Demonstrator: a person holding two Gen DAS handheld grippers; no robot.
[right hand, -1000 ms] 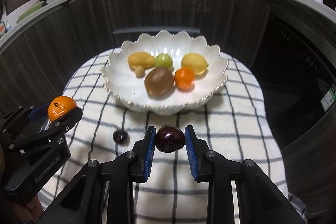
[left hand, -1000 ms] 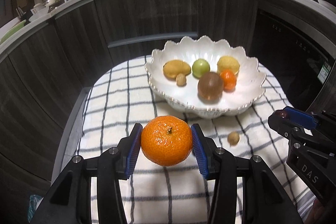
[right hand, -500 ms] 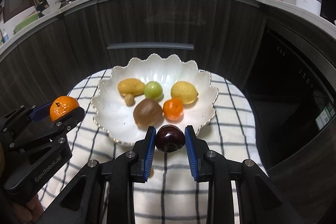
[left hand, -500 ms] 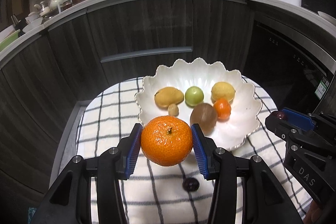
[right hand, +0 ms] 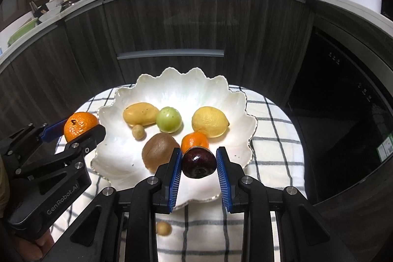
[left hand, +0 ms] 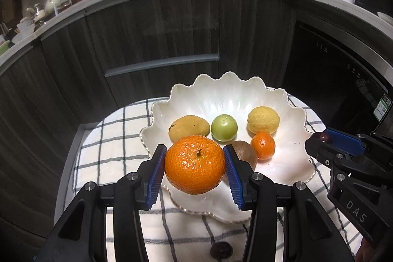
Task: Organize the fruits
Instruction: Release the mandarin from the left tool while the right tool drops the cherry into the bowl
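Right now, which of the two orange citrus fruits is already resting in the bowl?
The smaller mandarin, lying in the white bowl below the lemon. The larger orange is clamped in the left gripper, above the bowl's near rim.

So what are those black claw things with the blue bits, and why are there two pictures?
They are tongs that a person holds, one in each hand. Each has a small camera looking along its blue pads, so you get one picture from each. The left tongs squeeze a big orange. The right tongs squeeze a dark plum. Ahead is a white bowl on a checked cloth. It already holds a mango, a green fruit, a lemon, a kiwi, a small orange and a little round brown fruit.
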